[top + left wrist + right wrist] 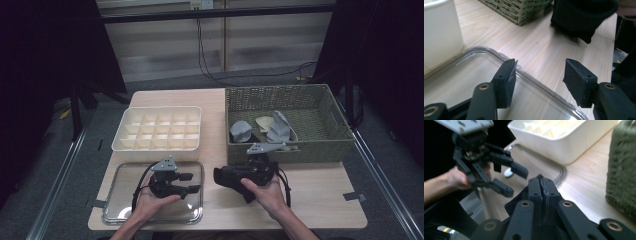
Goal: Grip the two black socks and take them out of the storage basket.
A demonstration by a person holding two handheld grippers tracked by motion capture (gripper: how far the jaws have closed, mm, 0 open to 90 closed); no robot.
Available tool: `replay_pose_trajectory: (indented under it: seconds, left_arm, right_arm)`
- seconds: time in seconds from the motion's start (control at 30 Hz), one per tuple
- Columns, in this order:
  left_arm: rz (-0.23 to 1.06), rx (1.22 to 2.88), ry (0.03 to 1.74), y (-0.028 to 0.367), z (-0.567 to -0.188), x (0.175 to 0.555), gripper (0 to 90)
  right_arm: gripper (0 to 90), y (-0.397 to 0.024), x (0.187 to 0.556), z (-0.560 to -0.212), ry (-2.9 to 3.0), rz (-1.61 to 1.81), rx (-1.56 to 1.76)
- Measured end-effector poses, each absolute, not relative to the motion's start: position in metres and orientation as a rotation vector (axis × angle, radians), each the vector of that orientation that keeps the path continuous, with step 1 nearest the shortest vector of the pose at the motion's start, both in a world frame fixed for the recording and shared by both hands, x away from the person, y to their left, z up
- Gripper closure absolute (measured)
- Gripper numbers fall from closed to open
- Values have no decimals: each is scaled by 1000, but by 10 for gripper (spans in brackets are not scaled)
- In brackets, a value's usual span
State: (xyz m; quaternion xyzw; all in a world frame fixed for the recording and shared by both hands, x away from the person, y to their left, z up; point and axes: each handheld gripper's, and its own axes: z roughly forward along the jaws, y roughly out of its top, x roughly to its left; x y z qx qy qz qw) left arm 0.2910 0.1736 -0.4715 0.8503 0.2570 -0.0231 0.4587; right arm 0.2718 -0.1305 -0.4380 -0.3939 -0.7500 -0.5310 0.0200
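A black ribbed sock (226,178) hangs just above the table's middle, and my right gripper (235,174) is shut on it. In the right gripper view the jaws (542,183) are pressed together on a thin fold of the dark fabric (514,203). My left gripper (193,182) is over the right part of a clear tray (125,200), pointing right. It stands open (539,72) with nothing between its pads, and the black sock (584,17) hangs beyond it. The left gripper (515,182) also shows open from the right gripper's side.
A white compartment box (160,127) sits behind the tray. A woven basket (287,91) at the back right holds grey socks (241,131) and a pale one. Bare wood lies between the tray and the basket.
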Motion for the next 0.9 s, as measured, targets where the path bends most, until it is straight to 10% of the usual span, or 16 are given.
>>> replay_pose_trajectory:
  seconds: [0.9]
  left_arm:
    - [-48, 2098, 590, 166, -472, 290, 571]
  right_arm:
    - [868, -136, 259, -347, -2240, -1970, -1093]
